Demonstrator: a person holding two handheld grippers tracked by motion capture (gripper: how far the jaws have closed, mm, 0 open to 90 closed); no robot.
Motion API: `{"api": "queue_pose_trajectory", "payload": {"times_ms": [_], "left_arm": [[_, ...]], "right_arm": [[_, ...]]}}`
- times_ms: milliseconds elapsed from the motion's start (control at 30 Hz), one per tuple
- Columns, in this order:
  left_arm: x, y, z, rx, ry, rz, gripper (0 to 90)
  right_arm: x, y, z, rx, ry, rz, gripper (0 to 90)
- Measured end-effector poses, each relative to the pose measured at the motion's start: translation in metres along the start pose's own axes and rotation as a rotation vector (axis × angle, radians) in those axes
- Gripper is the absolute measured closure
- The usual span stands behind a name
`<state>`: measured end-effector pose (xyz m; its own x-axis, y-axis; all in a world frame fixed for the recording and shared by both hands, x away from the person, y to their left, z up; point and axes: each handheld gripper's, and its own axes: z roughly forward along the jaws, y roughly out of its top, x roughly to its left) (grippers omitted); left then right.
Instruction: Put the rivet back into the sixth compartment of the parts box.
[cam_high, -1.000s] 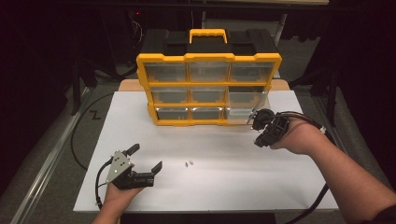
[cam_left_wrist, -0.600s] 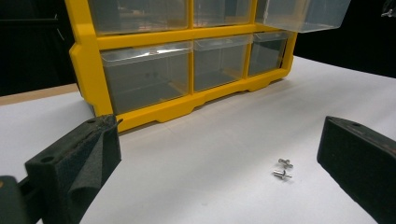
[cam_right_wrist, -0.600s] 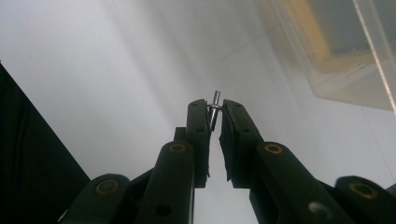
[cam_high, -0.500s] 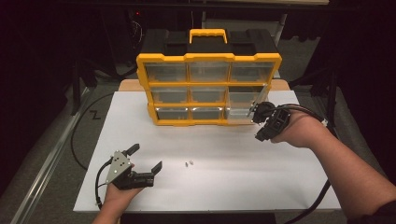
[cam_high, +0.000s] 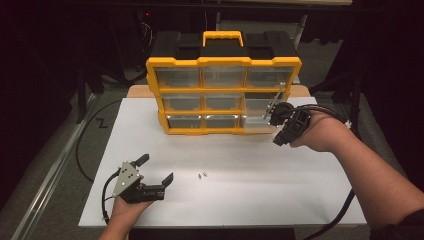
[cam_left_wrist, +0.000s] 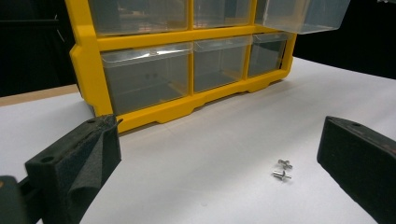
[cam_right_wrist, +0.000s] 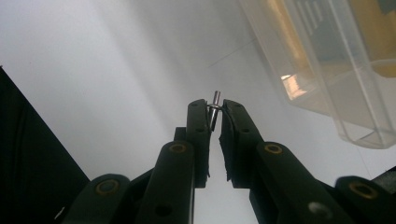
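Note:
A yellow and black organiser (cam_high: 223, 65) with clear drawers stands at the back of the white table sheet (cam_high: 280, 190). One clear drawer (cam_high: 256, 113) on its right side is pulled out. My right gripper (cam_high: 271, 113) hovers at that drawer's outer end, shut on a small metal screw (cam_right_wrist: 215, 105) that pokes out between its tips (cam_right_wrist: 215, 111); the drawer (cam_right_wrist: 336, 84) lies just to the right. My left gripper (cam_high: 156, 168) rests open at the front left of the sheet. Two loose screws (cam_high: 202, 175) lie right of it, between the wide jaws (cam_left_wrist: 219, 140) and near the right one (cam_left_wrist: 281, 171).
Black cables trail from both grippers, one looping off the table's left side (cam_high: 82, 150). The sheet's front edge runs just behind my left hand. Dark floor and stands surround the table.
My right gripper has risen a little with the screw, closer to the pulled-out drawer. The left gripper has stayed where it was.

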<state>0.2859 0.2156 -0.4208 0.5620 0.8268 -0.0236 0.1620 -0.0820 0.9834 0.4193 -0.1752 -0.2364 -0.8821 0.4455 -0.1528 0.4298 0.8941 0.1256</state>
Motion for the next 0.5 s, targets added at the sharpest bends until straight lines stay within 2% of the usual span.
{"api": "queue_pose_trajectory", "payload": {"times_ms": [500], "left_arm": [[0.0,0.0,0.0,0.001,-0.005,0.0,0.4]], "right_arm": [[-0.006,0.008,-0.019,0.0,-0.013,-0.001,84.1]]}}
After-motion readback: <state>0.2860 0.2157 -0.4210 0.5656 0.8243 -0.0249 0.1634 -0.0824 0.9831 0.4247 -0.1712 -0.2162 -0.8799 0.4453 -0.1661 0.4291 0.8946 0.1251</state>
